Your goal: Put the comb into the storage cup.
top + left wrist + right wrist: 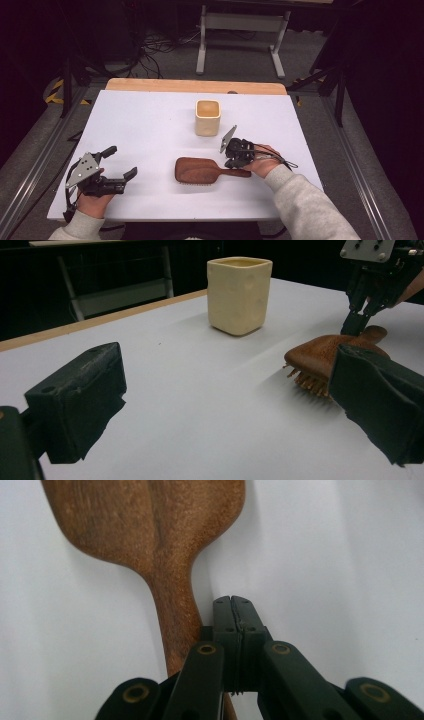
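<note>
The wooden hairbrush (200, 171) lies bristles down near the surface's (150, 125) front edge (handle pointing right). The right gripper (235, 159) hangs over the handle, jaws pressed together beside it, gripping nothing. The left gripper (122, 162), jaws wide, rests near the front-left corner.

White table (150, 130) occupies the centre, with a bare wooden strip (195, 86) along its far edge. Beyond the table, a grey floor (235, 60) carries a white metal frame stand (240, 30) and a tangle of dark cables (155, 47) to the stand's left. Yellow-black hazard tape (56, 92) marks the floor left of the table. Metal rails (357, 165) run along the table's right side. The surroundings are dark.
</note>
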A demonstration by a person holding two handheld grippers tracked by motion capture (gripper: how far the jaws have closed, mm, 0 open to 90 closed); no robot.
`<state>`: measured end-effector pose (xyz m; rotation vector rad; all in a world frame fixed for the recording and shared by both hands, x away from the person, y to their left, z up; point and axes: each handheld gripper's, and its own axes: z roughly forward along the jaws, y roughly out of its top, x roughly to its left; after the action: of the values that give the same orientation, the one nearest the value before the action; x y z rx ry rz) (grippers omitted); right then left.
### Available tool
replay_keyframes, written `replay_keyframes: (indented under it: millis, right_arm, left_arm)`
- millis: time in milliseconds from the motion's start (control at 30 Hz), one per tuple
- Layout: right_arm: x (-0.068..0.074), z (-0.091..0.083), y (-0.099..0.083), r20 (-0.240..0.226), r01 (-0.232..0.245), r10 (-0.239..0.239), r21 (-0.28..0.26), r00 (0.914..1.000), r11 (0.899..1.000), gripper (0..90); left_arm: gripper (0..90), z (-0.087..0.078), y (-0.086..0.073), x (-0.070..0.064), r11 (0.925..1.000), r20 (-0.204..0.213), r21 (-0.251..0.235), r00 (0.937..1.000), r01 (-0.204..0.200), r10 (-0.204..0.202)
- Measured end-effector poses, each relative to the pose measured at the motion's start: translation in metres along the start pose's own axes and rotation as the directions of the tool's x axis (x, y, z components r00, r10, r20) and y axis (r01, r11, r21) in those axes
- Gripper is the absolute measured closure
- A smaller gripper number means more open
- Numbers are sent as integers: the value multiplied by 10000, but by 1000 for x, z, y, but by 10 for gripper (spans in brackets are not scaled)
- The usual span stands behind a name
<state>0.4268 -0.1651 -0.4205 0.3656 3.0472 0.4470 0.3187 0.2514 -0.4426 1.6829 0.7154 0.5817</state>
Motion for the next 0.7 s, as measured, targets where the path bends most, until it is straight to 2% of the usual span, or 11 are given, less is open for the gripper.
replay_keyframes:
  millis: [133,300,433,467,533,633,700]
  right_arm:
    - [3,0,-3,35,101,-101,-99,9999,9999,896]
    - [6,-1,-5,9,-63,63,-189,10000,9998,896]
    - [7,-7,-5,320,71,-54,-557,9995,9984,887]
    - [7,-10,-5,430,214,-180,-789,9989,9966,873]
    - [7,-12,-5,461,260,-218,-926,9987,9954,861]
    - [9,-18,-4,526,301,-243,-1138,9983,9930,794]
    - [11,-20,-4,518,454,-387,-1347,9979,9898,673]
  left_arm:
    - [33,0,0,0,10000,24,-4,10000,35,-35]
    - [35,1,0,0,10000,47,63,10000,25,-25]
    - [34,0,0,0,10000,38,48,10000,39,-40]
    - [30,0,0,0,10000,56,47,10000,60,-60]
    - [29,1,0,1,10000,80,50,9999,75,-75]
    - [16,0,1,1,9999,144,26,9998,103,-104]
    - [7,0,1,1,9999,181,63,9998,126,-127]
